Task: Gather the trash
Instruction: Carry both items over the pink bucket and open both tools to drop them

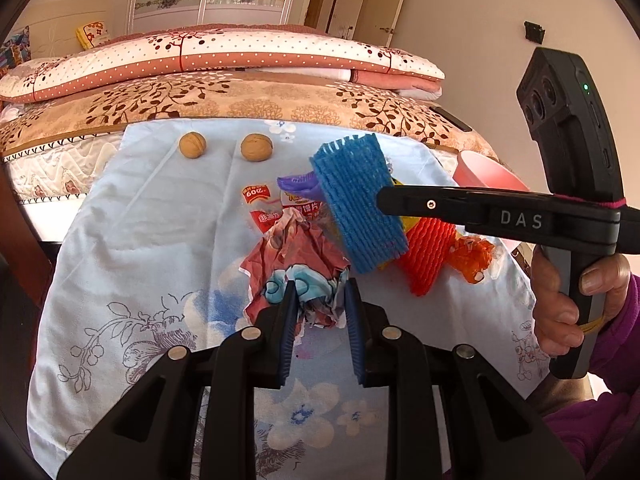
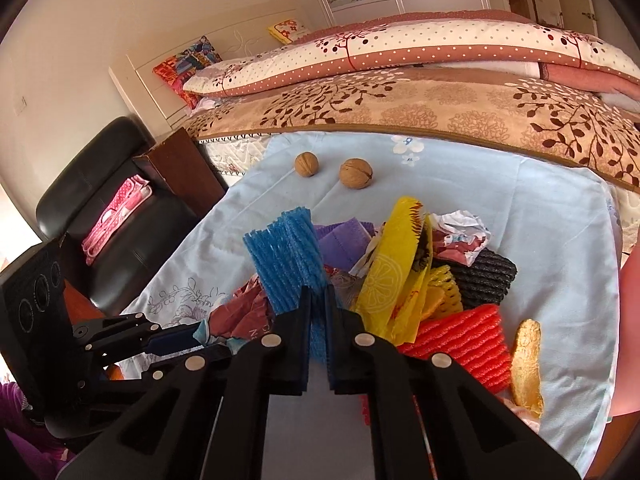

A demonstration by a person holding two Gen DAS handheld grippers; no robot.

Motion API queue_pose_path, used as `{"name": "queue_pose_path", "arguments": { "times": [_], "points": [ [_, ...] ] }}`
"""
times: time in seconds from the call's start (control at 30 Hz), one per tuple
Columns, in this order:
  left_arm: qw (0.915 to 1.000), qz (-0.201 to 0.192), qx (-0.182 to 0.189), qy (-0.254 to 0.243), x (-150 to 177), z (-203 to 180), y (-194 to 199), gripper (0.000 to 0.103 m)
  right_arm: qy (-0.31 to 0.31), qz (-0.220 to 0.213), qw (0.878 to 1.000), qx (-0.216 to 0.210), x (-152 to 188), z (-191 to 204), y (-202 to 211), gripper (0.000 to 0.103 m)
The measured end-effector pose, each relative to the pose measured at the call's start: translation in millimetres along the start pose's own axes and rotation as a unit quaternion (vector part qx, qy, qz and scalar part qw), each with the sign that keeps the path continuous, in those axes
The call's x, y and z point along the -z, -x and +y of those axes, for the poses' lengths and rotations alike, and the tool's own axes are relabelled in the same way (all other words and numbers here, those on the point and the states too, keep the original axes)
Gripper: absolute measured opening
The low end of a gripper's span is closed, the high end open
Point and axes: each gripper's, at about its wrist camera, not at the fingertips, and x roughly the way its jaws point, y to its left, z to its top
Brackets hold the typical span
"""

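A pile of trash lies on a light blue floral cloth. My left gripper is shut on a crumpled red and blue paper wad, which also shows in the right wrist view. My right gripper is shut on a blue foam net sleeve and holds it above the pile; the sleeve shows in the left wrist view. A red foam net, a yellow wrapper, a black foam net, a purple foam piece and a gold wrapper lie in the pile.
Two walnuts lie at the far side of the cloth. A pink bin stands at the right behind my right gripper. A bed with folded quilts lies beyond. A black chair stands at the left.
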Motion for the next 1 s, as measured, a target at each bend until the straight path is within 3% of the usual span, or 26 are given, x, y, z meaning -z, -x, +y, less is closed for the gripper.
{"name": "queue_pose_path", "arguments": {
  "times": [0.5, 0.73, 1.0],
  "points": [
    [0.9961, -0.068, 0.036, -0.043, -46.8, -54.6, 28.8, 0.023, -0.082, -0.126, 0.987, 0.052, -2.2, -57.4, 110.7, 0.006],
    [0.9914, -0.083, 0.07, -0.073, -73.0, -100.5, 13.5, 0.023, -0.12, -0.175, 0.97, 0.117, 10.8, -99.6, 158.2, 0.006],
    [0.9858, -0.084, 0.109, -0.096, -101.6, -159.9, -22.3, 0.023, -0.168, -0.213, 0.942, 0.197, 33.9, -155.9, 201.7, 0.006]
  ]
}}
